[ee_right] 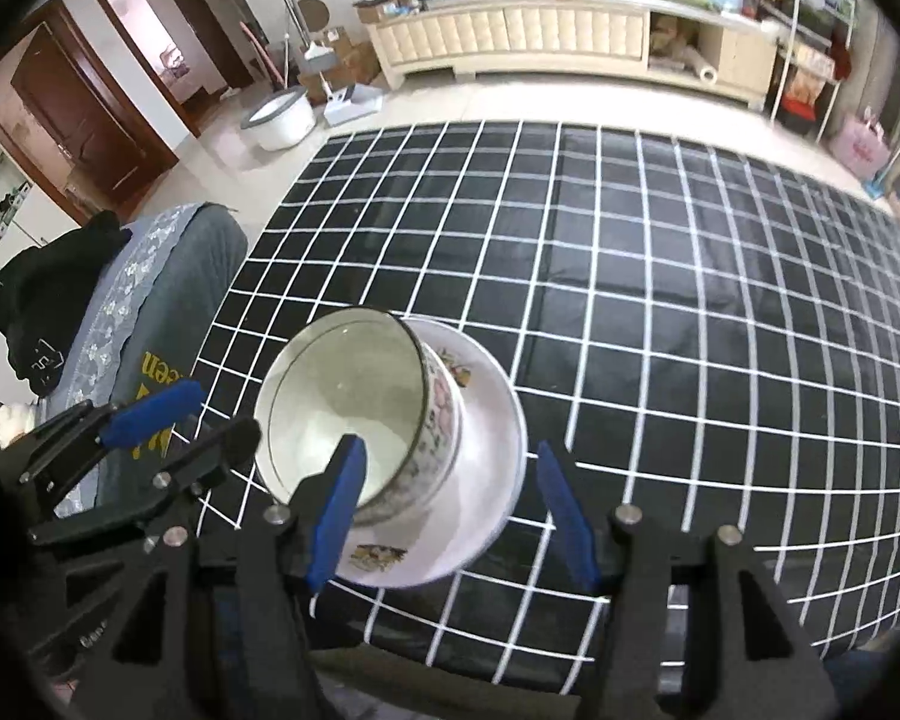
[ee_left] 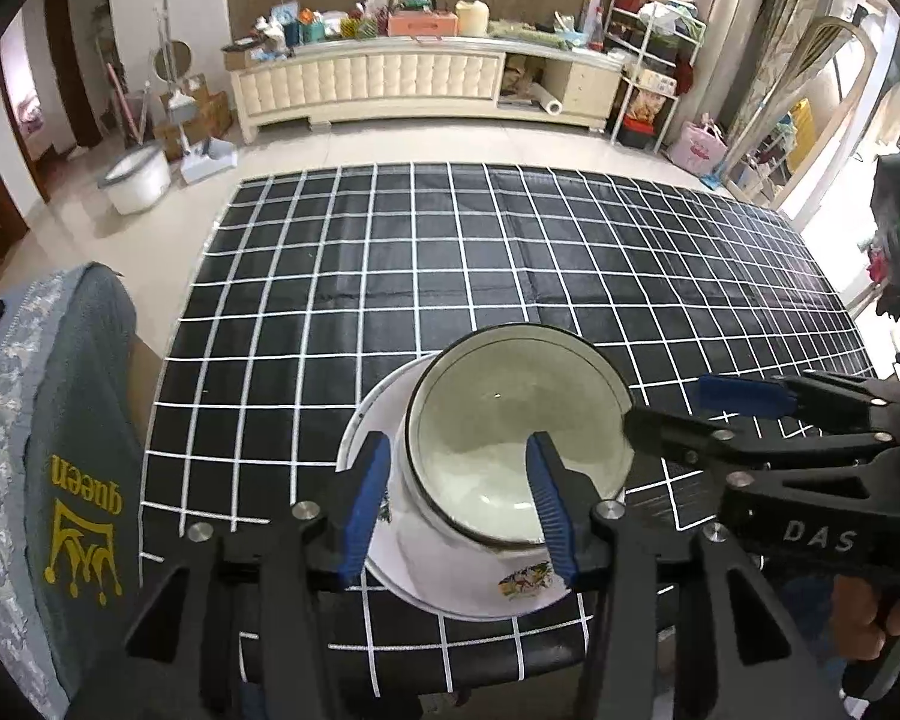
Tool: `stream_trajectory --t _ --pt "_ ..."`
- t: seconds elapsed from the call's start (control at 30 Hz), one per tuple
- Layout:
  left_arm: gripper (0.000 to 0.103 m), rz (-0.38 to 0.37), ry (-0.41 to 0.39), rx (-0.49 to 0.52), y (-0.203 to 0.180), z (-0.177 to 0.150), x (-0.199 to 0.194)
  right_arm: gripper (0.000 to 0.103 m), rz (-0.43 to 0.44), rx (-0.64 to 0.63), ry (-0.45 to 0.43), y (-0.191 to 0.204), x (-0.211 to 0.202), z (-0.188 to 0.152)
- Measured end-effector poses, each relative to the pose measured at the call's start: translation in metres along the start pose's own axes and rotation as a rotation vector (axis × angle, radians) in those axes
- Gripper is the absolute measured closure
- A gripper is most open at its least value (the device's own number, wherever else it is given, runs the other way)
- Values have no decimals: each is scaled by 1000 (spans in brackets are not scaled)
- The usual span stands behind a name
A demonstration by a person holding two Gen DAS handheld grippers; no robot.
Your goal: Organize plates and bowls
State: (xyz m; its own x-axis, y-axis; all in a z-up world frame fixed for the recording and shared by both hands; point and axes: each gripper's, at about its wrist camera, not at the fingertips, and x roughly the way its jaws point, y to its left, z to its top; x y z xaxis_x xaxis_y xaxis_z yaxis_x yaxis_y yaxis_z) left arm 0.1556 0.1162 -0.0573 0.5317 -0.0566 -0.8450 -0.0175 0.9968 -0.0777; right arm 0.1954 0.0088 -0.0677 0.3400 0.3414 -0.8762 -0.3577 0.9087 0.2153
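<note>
A white enamel bowl [ee_left: 516,438] with a dark rim and flower prints stands on a white plate [ee_left: 450,576] near the table's front edge. It also shows in the right wrist view, bowl [ee_right: 342,414] on plate [ee_right: 486,474]. My left gripper [ee_left: 459,504] is open, its blue pads either side of the bowl's near wall, one outside, one inside. My right gripper [ee_right: 447,516] is open, its left pad over the bowl's near rim and its right pad beyond the plate's edge. The right gripper shows at the right in the left wrist view [ee_left: 684,408].
The table wears a black cloth with a white grid [ee_left: 510,258]. A grey chair back with "queen" on it [ee_left: 72,456] stands at the table's left. A cluttered sideboard [ee_left: 426,78] and a white tub [ee_left: 135,177] stand beyond on the floor.
</note>
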Motion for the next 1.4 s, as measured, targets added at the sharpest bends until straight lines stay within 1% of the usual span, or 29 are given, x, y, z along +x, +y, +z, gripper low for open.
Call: stream_trajectory --t 0.07,0.13,0.2,0.27,0.33,0.4,0.5,0.6,0.7,0.77,0.9,0.93,1.0,1.03,1.07,1.13,1.23,1.27,1.4 --pt "58 -9 -24 -25 -2 -6 -11 38 4 2 -35 -1 -12 -6" --pt "58 -21 -51 -48 -6 -12 -22 37 -17 -18 -79 -1 -26 -14" --pt "58 0 -75 -42 -12 -19 -33 34 -42 -48 -121 2 -36 -22" --pt "58 3 -102 -20 -22 -27 -44 27 -84 -71 -185 2 -49 -32" --pt "58 7 -125 -15 -29 -35 -52 27 -115 -77 -232 0 -60 -41" --pt "58 31 -163 -19 -35 -44 -63 27 -135 -82 -276 -1 -71 -50" --pt "58 20 -211 -23 -42 -59 -78 27 -175 -95 -345 -2 -90 -65" --pt "58 56 -279 -18 -51 -71 -96 25 -200 -97 -420 -2 -111 -78" --pt "58 84 -345 -21 -58 -83 -117 15 -222 -106 -506 -1 -133 -93" --pt "58 83 -389 -22 -63 -90 -130 9 -219 -139 -531 4 -143 -102" --pt "58 66 -465 -14 -72 -105 -148 7 -229 -173 -564 10 -158 -118" --pt "55 77 -479 -1 -76 -110 -152 7 -236 -175 -575 10 -162 -122" --pt "24 100 -486 29 -85 -113 -158 6 -272 -177 -611 13 -173 -131" --pt "21 108 -498 49 -90 -118 -161 5 -282 -176 -623 12 -176 -136" --pt "21 115 -509 63 -94 -121 -164 1 -293 -172 -642 11 -181 -140" --pt "17 126 -523 81 -100 -127 -170 0 -311 -167 -661 10 -186 -148" --pt "7 115 -525 75 -102 -133 -177 0 -336 -157 -671 7 -192 -159" --pt "1 115 -526 70 -101 -135 -178 0 -346 -154 -674 7 -192 -162" --pt "0 103 -540 34 -95 -146 -187 0 -351 -145 -652 6 -187 -171"
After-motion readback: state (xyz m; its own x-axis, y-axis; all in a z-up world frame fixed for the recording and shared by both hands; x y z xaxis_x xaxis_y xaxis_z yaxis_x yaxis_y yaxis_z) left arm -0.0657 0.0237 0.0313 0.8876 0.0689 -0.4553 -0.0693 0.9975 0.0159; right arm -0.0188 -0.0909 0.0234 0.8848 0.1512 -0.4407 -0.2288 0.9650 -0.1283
